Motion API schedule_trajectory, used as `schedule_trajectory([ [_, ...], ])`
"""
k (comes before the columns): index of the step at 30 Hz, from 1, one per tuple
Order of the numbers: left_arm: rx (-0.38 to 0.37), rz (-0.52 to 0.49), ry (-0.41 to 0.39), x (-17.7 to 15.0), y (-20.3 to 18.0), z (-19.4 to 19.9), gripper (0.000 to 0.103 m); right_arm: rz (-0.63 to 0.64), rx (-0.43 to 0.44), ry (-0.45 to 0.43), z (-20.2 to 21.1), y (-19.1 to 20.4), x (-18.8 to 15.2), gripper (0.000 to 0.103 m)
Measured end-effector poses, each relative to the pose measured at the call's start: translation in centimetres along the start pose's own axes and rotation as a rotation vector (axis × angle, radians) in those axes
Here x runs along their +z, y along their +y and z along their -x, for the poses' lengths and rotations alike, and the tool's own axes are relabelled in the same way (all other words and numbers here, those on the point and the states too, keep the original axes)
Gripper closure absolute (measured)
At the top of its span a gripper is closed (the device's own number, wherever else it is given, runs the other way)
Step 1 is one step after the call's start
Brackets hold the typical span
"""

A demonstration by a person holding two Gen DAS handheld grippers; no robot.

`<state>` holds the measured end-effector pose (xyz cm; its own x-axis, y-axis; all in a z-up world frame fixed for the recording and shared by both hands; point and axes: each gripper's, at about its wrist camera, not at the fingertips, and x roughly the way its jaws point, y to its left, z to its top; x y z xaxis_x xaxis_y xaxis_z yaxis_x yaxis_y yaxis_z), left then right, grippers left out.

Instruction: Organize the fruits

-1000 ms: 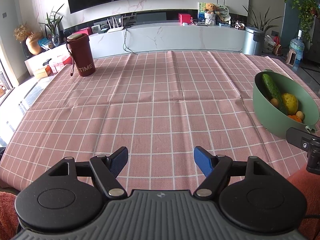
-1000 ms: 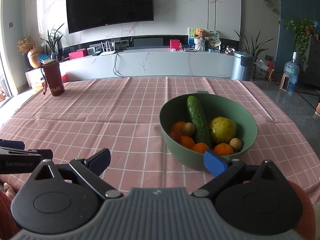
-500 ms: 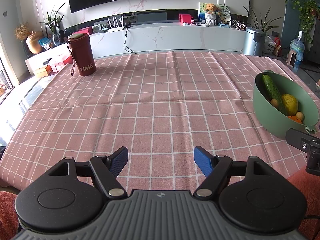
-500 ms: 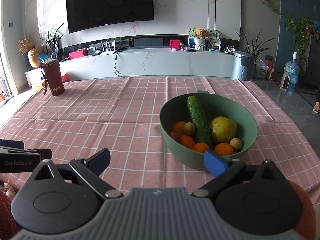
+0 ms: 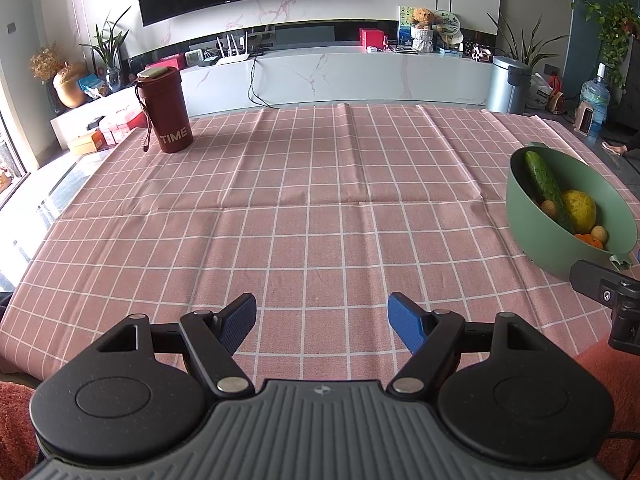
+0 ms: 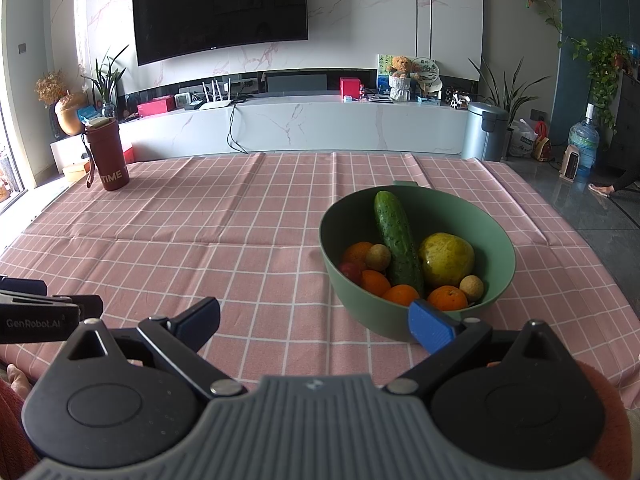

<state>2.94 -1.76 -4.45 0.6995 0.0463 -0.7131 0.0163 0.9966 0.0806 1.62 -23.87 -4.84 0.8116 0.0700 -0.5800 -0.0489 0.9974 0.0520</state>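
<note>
Setting: a home living room. A large dark TV (image 6: 220, 12) is hanging on a marble-look wall above a long white media console (image 6: 304, 124). The console is carrying a router (image 6: 214, 98), red boxes (image 6: 350, 86) and a teddy bear (image 6: 400, 68). Potted plants (image 6: 106, 84) and a vase of dried flowers (image 6: 60, 104) are standing at the left; a trailing vine (image 6: 604, 60) is hanging at the right. A pedal bin (image 6: 486, 130) and a water jug (image 6: 583, 142) are sitting on the tiled floor. A pink checked cloth (image 6: 240, 240) is covering the bench.
</note>
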Motion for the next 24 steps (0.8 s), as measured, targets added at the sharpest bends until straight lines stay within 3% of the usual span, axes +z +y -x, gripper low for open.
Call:
schedule_trajectory([
  [24,0.006,0.014,-0.009,0.18,0.07,0.37,0.015,0.001,0.002,0.004,-0.18,-0.1,-0.1,0.006],
])
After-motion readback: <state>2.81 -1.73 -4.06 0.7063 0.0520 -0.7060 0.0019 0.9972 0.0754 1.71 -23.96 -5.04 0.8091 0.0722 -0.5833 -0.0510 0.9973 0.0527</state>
